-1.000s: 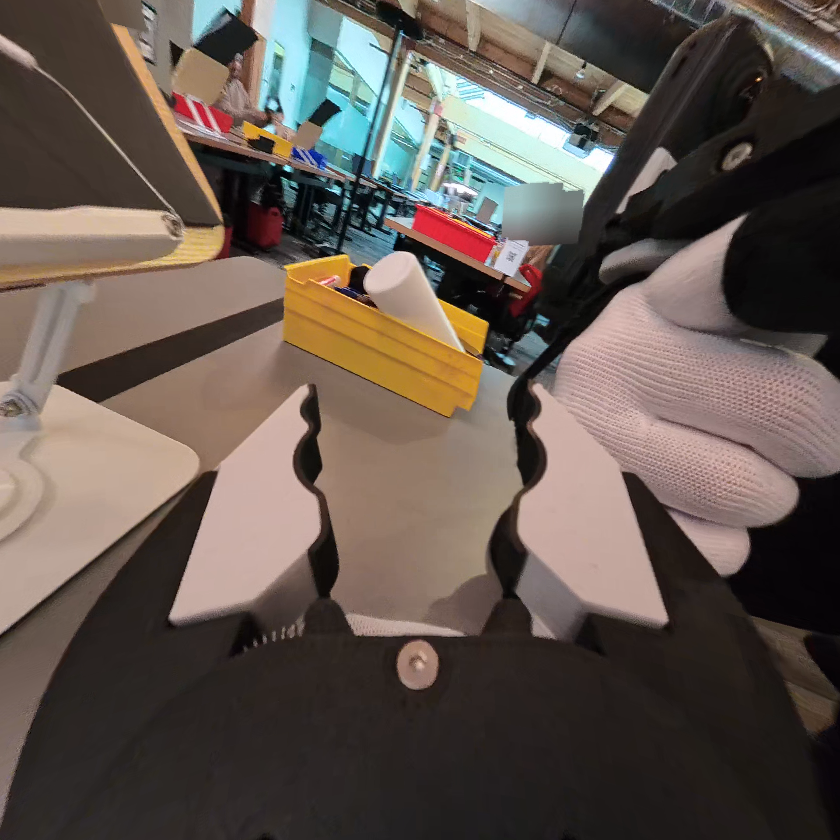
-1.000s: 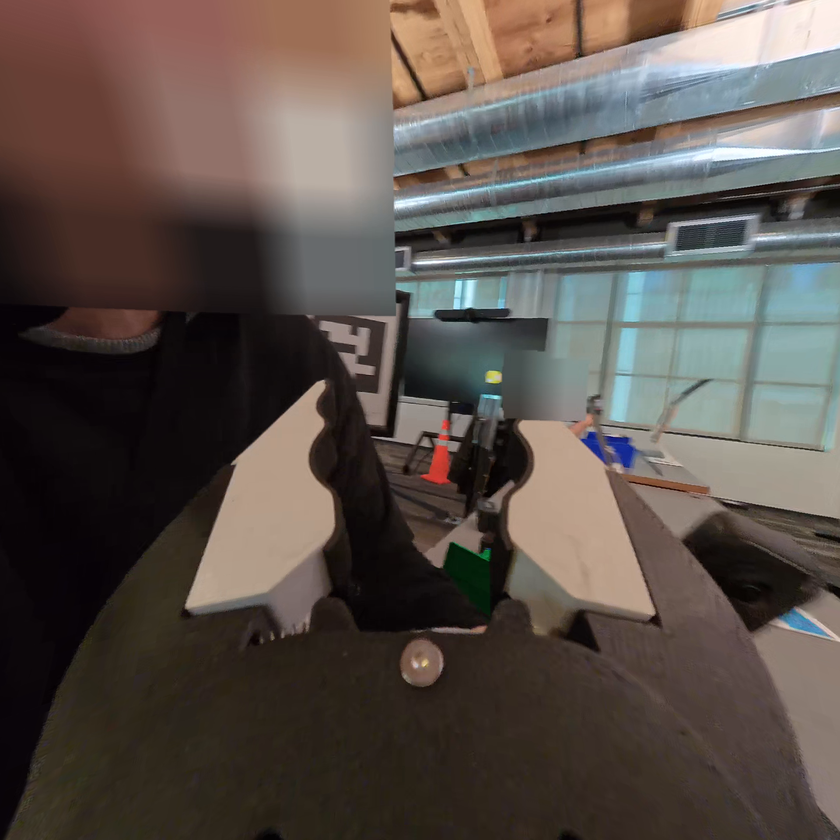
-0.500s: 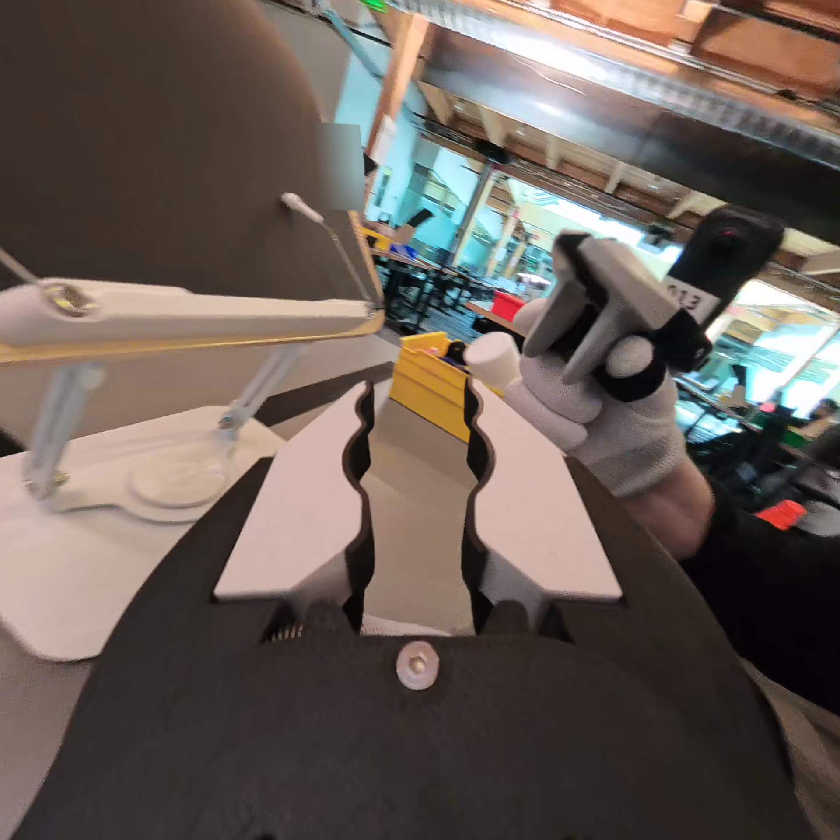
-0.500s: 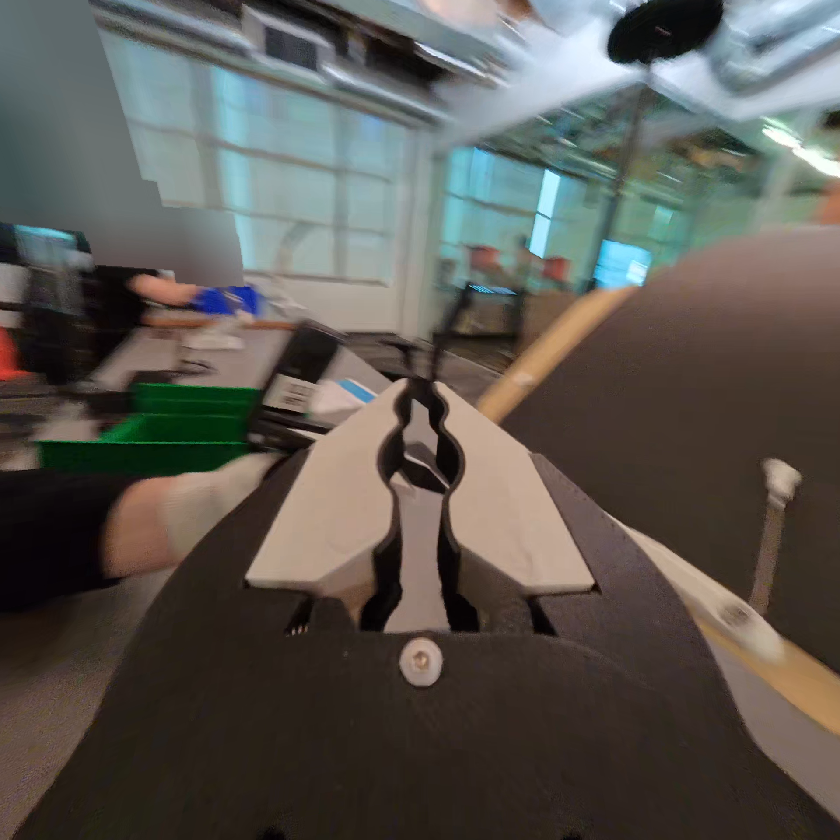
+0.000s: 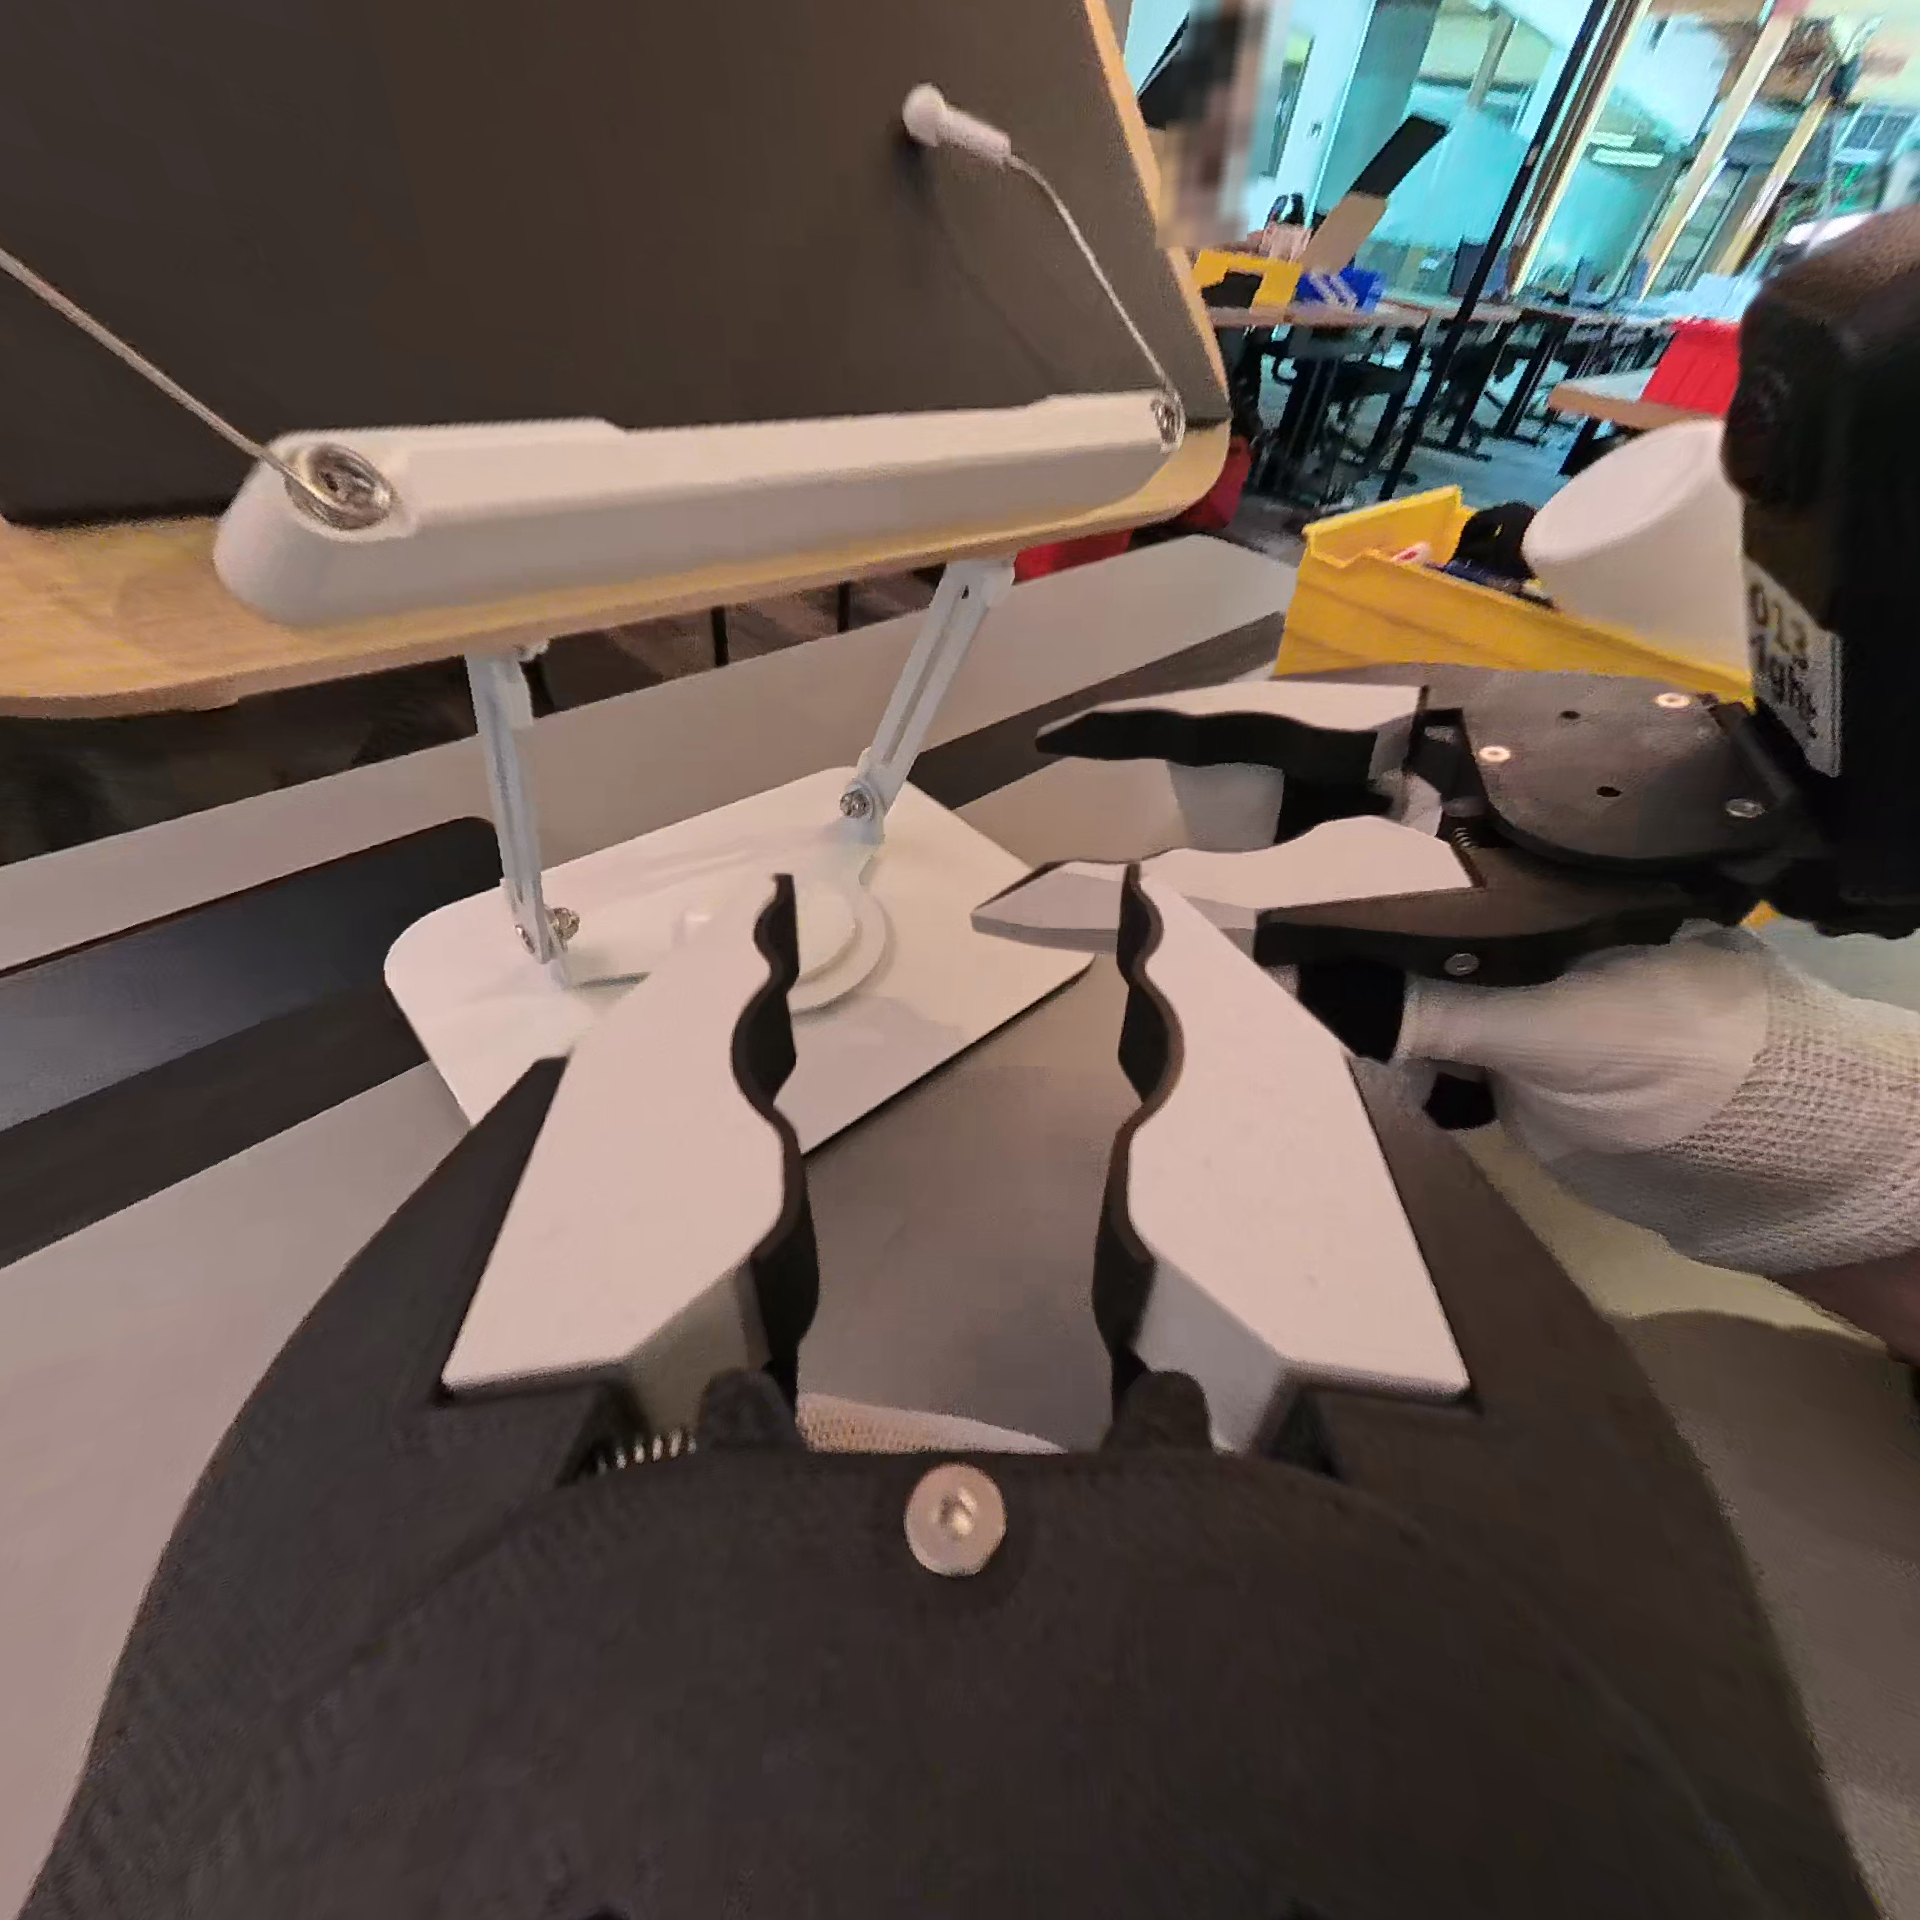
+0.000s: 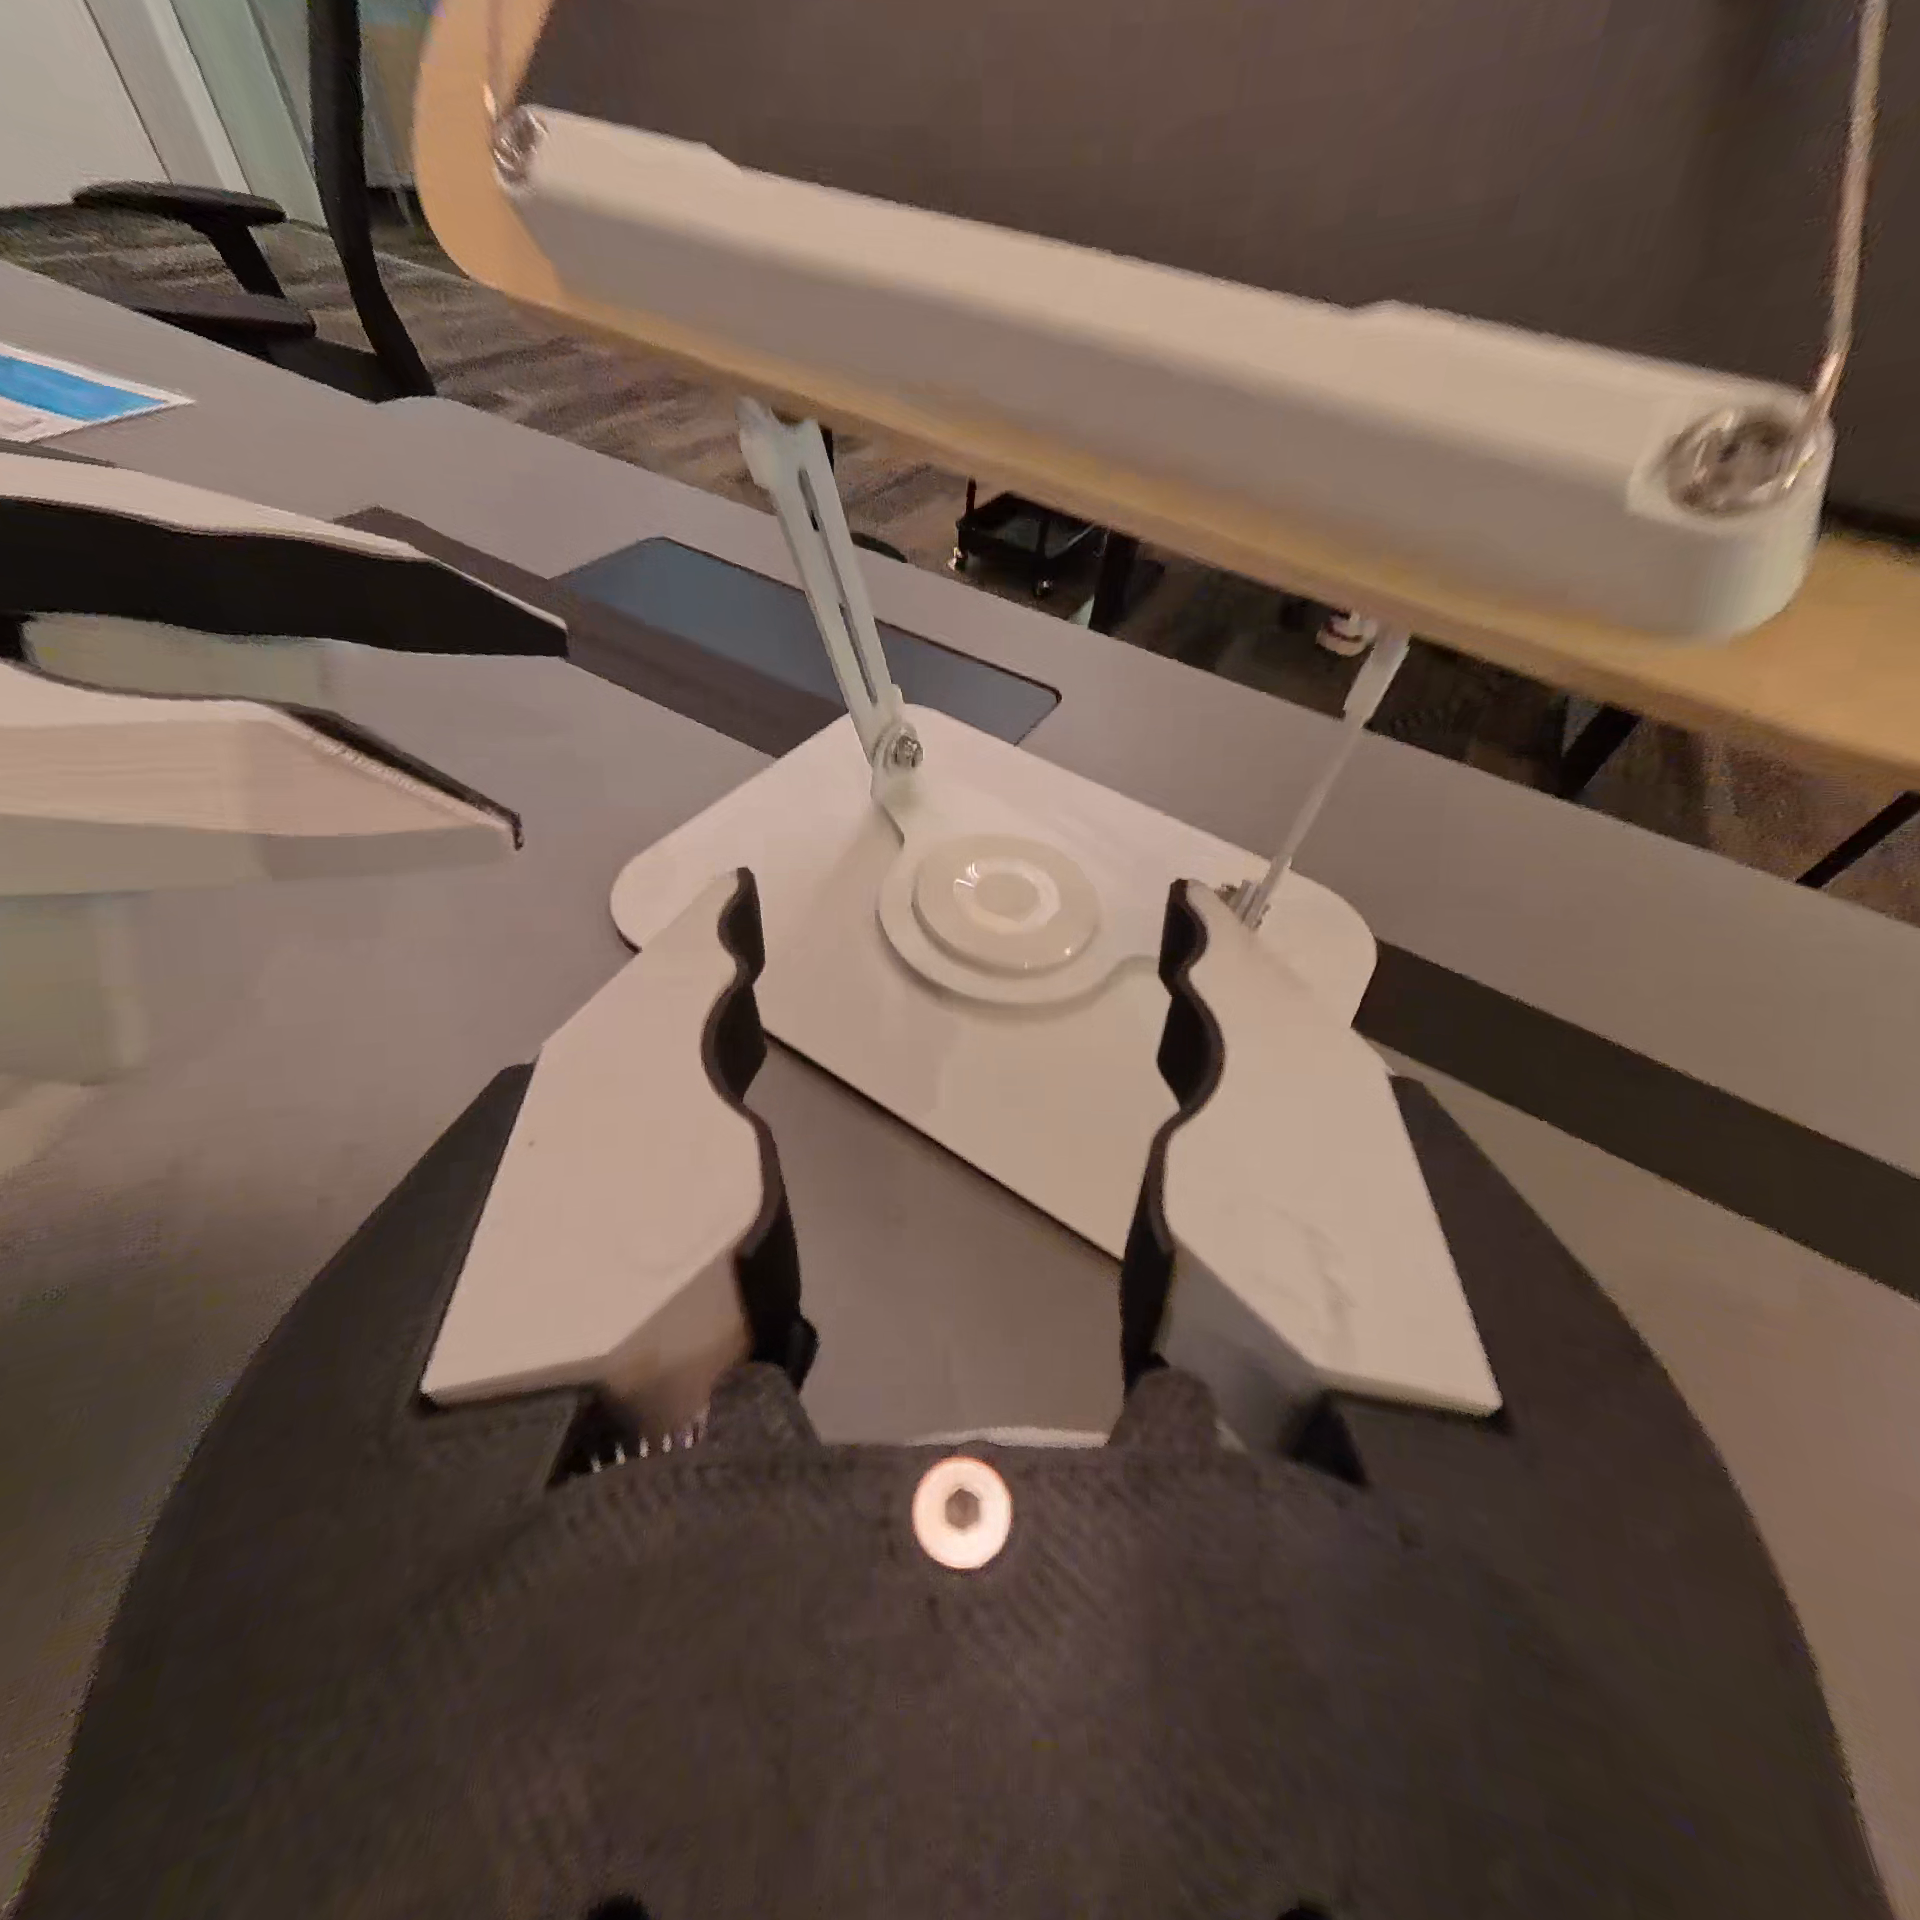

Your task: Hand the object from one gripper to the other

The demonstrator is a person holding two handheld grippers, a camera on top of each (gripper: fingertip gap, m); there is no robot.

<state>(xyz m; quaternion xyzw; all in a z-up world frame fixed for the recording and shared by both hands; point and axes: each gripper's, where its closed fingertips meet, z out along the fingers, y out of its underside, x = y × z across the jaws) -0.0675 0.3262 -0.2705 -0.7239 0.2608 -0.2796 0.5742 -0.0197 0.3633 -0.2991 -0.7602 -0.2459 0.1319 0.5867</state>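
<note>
Now we are seeing both wrist views swinging down onto the same thing: the tilted stand (image 5: pixel 644 312), a dark board on a wooden shelf filling the upper part of each frame, where 0.5 s ago the right view was blurring past windows and a green bin. Its white base plate (image 6: pixel 1039 997) is lying at mid-frame on the grey table (image 5: pixel 187 1351). At the right edge of the left view, the yellow bin (image 5: pixel 1382 613) and the white cylinder (image 5: pixel 1652 551) leaning in it are sitting well apart from us.

The left gripper (image 5: pixel 951 1049) is spreading wider than 0.5 s ago, holding nothing. The right gripper (image 6: pixel 961 1039) is also parting wide after being nearly shut, likewise empty.

We are judging that the object to hand over is not yet in either claw; which item it is, we cannot tell.
</note>
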